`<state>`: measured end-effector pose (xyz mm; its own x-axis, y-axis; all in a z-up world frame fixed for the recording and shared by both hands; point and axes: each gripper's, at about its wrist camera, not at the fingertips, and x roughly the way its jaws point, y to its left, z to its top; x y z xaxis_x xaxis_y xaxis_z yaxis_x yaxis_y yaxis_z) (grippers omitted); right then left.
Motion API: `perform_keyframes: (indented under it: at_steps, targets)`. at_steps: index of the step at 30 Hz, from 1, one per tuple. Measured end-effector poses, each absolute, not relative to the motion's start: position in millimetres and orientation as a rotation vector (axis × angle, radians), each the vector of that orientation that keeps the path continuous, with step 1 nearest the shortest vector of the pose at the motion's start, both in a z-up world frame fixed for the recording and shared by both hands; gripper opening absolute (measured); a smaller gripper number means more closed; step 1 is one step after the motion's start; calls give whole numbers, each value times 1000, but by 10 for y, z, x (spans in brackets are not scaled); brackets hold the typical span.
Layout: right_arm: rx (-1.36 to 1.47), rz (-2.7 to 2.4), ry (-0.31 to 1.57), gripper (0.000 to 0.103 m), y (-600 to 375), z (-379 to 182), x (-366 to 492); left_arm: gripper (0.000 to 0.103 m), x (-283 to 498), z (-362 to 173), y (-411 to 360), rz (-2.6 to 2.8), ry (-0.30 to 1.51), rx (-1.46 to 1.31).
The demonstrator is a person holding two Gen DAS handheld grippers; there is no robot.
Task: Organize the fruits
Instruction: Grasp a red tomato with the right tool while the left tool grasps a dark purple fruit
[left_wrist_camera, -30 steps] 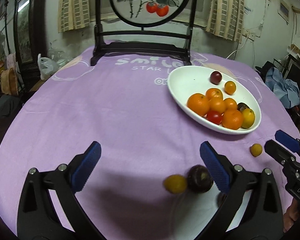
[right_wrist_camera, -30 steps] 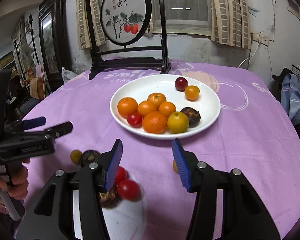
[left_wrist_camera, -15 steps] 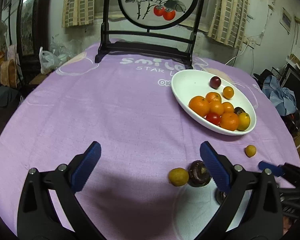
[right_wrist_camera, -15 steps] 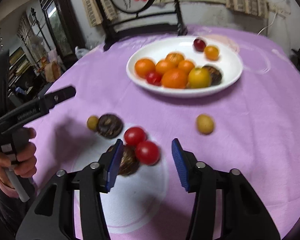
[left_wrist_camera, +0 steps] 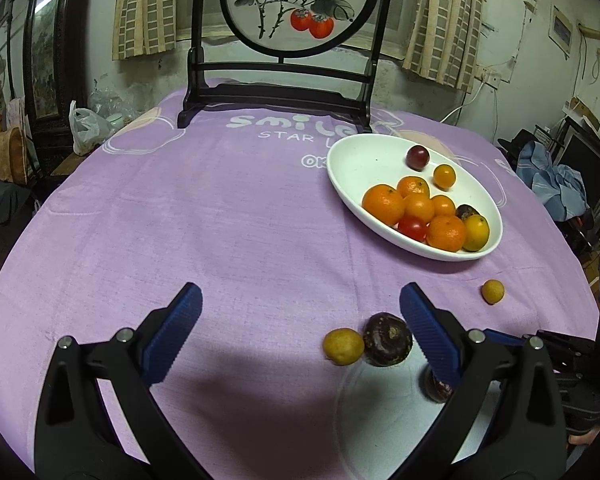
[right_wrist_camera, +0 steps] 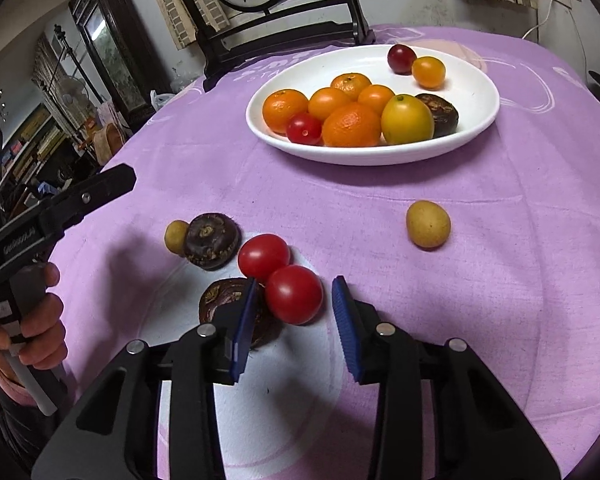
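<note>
A white plate (right_wrist_camera: 476, 128) (left_wrist_camera: 352, 176) holds several oranges, a tomato and other fruit. Loose on the purple cloth lie two red tomatoes (right_wrist_camera: 294, 294) (right_wrist_camera: 263, 256), two dark brown fruits (right_wrist_camera: 212, 240) (right_wrist_camera: 224, 304), a small yellow fruit (right_wrist_camera: 176, 236) and a yellow-brown fruit (right_wrist_camera: 428, 224). My right gripper (right_wrist_camera: 296, 320) is open, its jaws on either side of the near tomato without touching it. My left gripper (left_wrist_camera: 300, 332) is open and empty above the cloth, left of a dark fruit (left_wrist_camera: 388, 344) and a yellow fruit (left_wrist_camera: 342, 346).
A black wooden stand (left_wrist_camera: 284, 92) with a round painted screen rises at the table's far edge. A white plastic bag (left_wrist_camera: 86, 128) lies off the far left. The left gripper and its hand (right_wrist_camera: 40, 240) show at the right wrist view's left.
My right gripper has tipped down and moved in onto the loose fruit, its jaws now flanking the near tomato. My left gripper has drawn back a little.
</note>
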<state>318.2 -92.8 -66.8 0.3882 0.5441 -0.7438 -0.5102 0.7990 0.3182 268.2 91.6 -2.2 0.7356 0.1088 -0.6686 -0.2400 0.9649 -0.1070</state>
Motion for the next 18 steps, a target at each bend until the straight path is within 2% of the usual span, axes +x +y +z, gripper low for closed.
perform_keyframes:
  at_steps: [2,4,10,16,18]
  targets:
    - [57,684,967,30,-934,-674,3201,101,2677,-23,901,194,719,-181]
    - [66,682,973,29,-953,-671,3209,101,2681,-26,893,194,721,-177]
    - [121,598,862,29,-1158,-447,3205,101,2660,-19,793,127,718,-170]
    - [133,535,847,29,-1252,-429,3247,99,2619,-146,156,-134,789,32]
    - [125,537,847,29,-1238,-429,3248,96,2586,-237,-55,-183,805,114]
